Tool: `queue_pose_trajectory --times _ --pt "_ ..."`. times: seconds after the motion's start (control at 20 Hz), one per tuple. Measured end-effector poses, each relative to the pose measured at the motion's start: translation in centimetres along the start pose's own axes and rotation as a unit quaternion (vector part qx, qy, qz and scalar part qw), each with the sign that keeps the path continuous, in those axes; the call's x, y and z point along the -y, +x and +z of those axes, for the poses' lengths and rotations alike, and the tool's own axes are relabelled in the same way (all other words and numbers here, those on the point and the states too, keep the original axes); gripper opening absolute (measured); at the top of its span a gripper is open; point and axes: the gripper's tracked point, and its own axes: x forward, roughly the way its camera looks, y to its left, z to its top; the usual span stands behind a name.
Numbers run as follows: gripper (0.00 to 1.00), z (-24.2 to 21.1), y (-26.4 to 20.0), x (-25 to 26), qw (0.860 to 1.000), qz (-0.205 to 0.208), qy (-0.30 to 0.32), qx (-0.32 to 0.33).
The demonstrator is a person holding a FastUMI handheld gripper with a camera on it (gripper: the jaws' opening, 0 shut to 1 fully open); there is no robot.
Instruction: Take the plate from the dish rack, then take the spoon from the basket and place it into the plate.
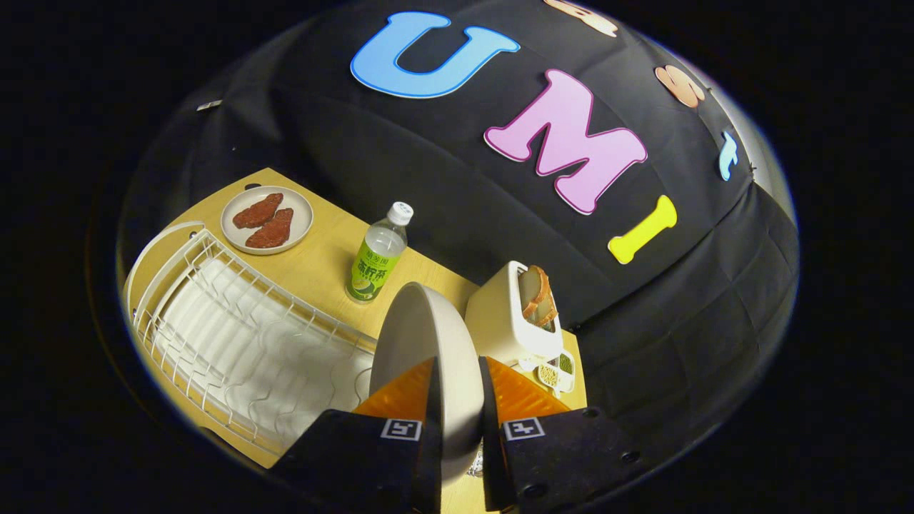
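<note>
Holding: gripper [457,400] clamps the plate [428,335] on edge, one finger on each face, near the rim.
Plate position: upright between the fingers, above the bench [321,257], beside the white dish rack [235,335].
Handling: looks rigid, glazed, slippery, breakable; probably moderately heavy.
Grip advice: pinch further inside the rim so it cannot swing.

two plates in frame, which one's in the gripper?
The bare plate, held on edge between the fingers of the hand-held gripper, which press on both its faces. The other plate lies flat on the table beyond the dish rack, carrying two reddish meat slices.
</note>
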Motion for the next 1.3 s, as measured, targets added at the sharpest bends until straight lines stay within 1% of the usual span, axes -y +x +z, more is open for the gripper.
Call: queue_pose_trajectory --times 0.1,0.2,0.3,0.45,0.5,0.65,0.75,0.9,0.95,1.0,1.1,1.2,1.3 --pt "0.27 0.2 -1.1 1.0 1.0 0.006 0.015 0.01" --pt "0.27 -0.3 -2.6 2.3 0.999 0.024 0.043 0.02" --pt "0.27 -1.1 -4.4 3.7 0.995 0.05 0.073 0.035" --pt "0.27 -3.9 -7.7 6.0 0.987 0.091 0.129 0.036" --pt "0.27 -5.0 -8.6 6.4 0.981 0.112 0.155 0.034" --pt "0.27 -8.6 -11.2 7.6 0.958 0.174 0.228 0.018" --pt "0.27 -12.0 -12.5 8.4 0.944 0.204 0.258 -0.001" --pt "0.27 -17.3 -13.3 8.5 0.927 0.228 0.294 -0.034" --pt "0.27 -19.0 -13.5 8.1 0.919 0.239 0.31 -0.047" --pt "0.27 -21.1 -13.6 7.4 0.907 0.257 0.328 -0.066" --pt "0.27 -23.8 -13.5 6.6 0.89 0.278 0.351 -0.088" --pt "0.27 -26.7 -13.2 5.8 0.873 0.295 0.373 -0.109" --pt "0.27 -30.1 -12.4 4.9 0.858 0.302 0.393 -0.137"
